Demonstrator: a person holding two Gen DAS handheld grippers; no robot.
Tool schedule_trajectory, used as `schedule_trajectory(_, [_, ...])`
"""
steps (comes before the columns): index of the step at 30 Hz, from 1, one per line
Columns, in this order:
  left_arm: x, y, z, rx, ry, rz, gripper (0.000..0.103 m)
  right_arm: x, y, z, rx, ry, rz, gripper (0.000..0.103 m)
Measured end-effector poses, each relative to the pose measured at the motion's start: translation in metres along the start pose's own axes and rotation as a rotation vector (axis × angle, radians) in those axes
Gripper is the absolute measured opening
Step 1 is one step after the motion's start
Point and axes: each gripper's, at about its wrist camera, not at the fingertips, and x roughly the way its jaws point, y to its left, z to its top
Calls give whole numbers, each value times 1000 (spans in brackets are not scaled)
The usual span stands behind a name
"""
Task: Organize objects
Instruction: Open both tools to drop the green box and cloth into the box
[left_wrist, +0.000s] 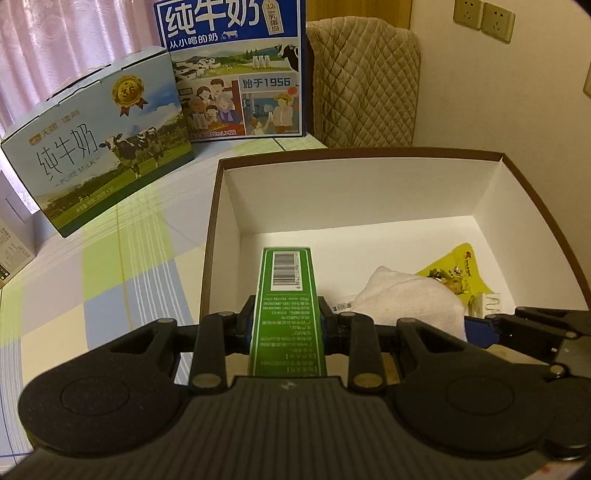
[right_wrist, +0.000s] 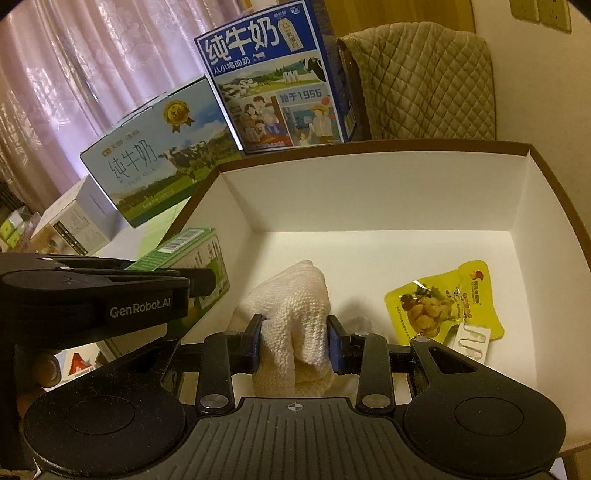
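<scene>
The left gripper (left_wrist: 287, 320) had its jaws clenched on a green carton (left_wrist: 286, 295). The carton stuck out flat over the near wall of the box (left_wrist: 369, 192), with its barcode end at 12 o'clock from the jaws. In the right wrist view the same carton (right_wrist: 201, 258) hung at the box's left wall, held by the left gripper (right_wrist: 110, 288) at 9 o'clock.

The right gripper (right_wrist: 295, 341) had its jaws clenched on a white cloth (right_wrist: 295, 314). The cloth was bunched up and drooped down between the jaws. It was inside the box (right_wrist: 369, 192), near the front, and I could not tell if it touched the box floor. In the left wrist view the cloth (left_wrist: 410, 302) sat at 3 o'clock from the carton.

A yellow snack pack (right_wrist: 443, 299) lay flat on the box floor at 2 o'clock from the cloth. A small white card of paper clips (right_wrist: 474, 339) lay just on its near corner.

The box was open, white inside and brown outside. It sat on a desk (left_wrist: 110, 280) with a checked cover. Two milk cases stood behind it: a pale one (left_wrist: 99, 147) at 10 o'clock and a blue one (left_wrist: 236, 70) at 12 o'clock. A quilted cloth (left_wrist: 365, 85) stood by the wall at 1 o'clock.
</scene>
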Motion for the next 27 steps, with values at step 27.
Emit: schedule_trajectory(27, [3,18,-18,-39,29,-36,39,6,-2,0,-11,-40,-15,55])
